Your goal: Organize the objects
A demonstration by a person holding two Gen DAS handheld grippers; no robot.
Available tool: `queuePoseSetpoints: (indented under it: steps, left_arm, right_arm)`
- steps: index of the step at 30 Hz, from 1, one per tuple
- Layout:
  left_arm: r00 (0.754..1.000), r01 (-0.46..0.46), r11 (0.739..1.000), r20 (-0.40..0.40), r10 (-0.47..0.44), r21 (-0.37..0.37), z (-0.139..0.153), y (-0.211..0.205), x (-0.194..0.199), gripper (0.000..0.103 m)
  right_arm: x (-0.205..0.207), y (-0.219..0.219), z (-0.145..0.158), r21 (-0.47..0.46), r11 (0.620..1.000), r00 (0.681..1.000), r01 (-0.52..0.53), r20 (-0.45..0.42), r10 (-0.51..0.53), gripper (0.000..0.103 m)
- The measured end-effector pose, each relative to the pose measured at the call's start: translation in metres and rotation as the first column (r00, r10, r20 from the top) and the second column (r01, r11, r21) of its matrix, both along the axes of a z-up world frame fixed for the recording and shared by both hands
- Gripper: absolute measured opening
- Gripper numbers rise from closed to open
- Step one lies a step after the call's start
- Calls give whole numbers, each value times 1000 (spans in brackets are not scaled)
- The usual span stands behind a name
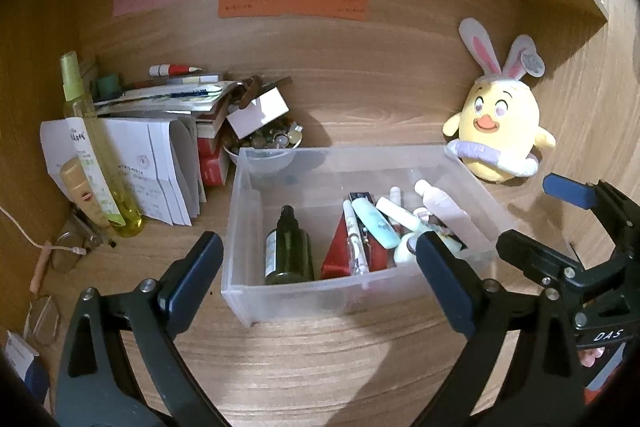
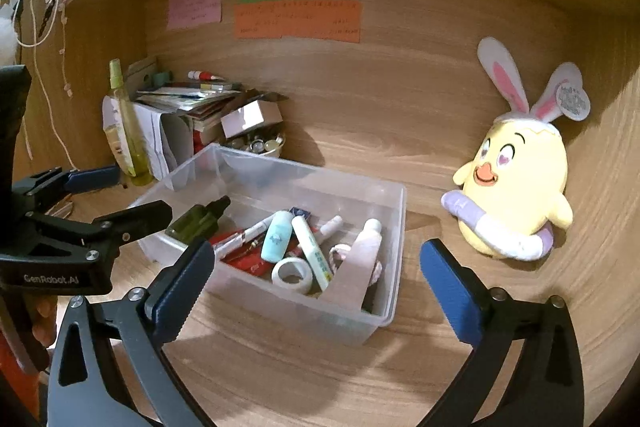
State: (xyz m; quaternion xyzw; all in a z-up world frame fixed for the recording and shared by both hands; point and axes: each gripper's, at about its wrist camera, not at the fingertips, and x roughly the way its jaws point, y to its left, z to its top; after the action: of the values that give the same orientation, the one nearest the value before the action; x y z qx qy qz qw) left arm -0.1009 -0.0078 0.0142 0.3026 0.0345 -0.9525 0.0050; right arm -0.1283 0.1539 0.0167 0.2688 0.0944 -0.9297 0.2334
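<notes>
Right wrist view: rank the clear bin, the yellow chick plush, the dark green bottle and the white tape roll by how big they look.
1. clear bin
2. yellow chick plush
3. and 4. dark green bottle and white tape roll: they look alike, so unranked.

Left claw: jaws spread wide, nothing between the pads, pointing forward and downward.
Left claw fingers: blue pads at 8 and 4 o'clock in its own view.
Right claw: jaws spread wide, nothing gripped, tilted downward.
Right claw fingers: blue pads at 8 and 4 o'clock in its own view.
Relative pose: each claw shows at the other's side edge, well apart.
Person: fingertips under the right claw's body.
</notes>
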Motion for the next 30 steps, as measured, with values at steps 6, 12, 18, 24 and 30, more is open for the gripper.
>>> queuePoseSetpoints:
  steps: [6,12,18,24,30]
  left_arm:
    - [1000,8,1000,8,-8,-1,-5,3,4,98]
    - [1000,12,1000,8,-12,-2,-6,5,7,98]
    - [1000,12,1000,8,-12,0,-5,4,8,98]
    - [1000,12,1000,6,-12,2,-4,4,9,99]
    - [1000,13,1000,10,-13,0,-4,6,10,99]
  right_arm:
    - [2,5,-8,-6,1000,1000,10,26,-9,103]
    - [1,8,-10,-17,1000,999,16,39,-15,103]
    - [2,9,-8,-20,1000,999,18,37,-17,103]
    - [2,9,-8,-19,1000,999,19,35,-19,103]
    - [2,8,-7,-18,1000,999,19,38,-18,103]
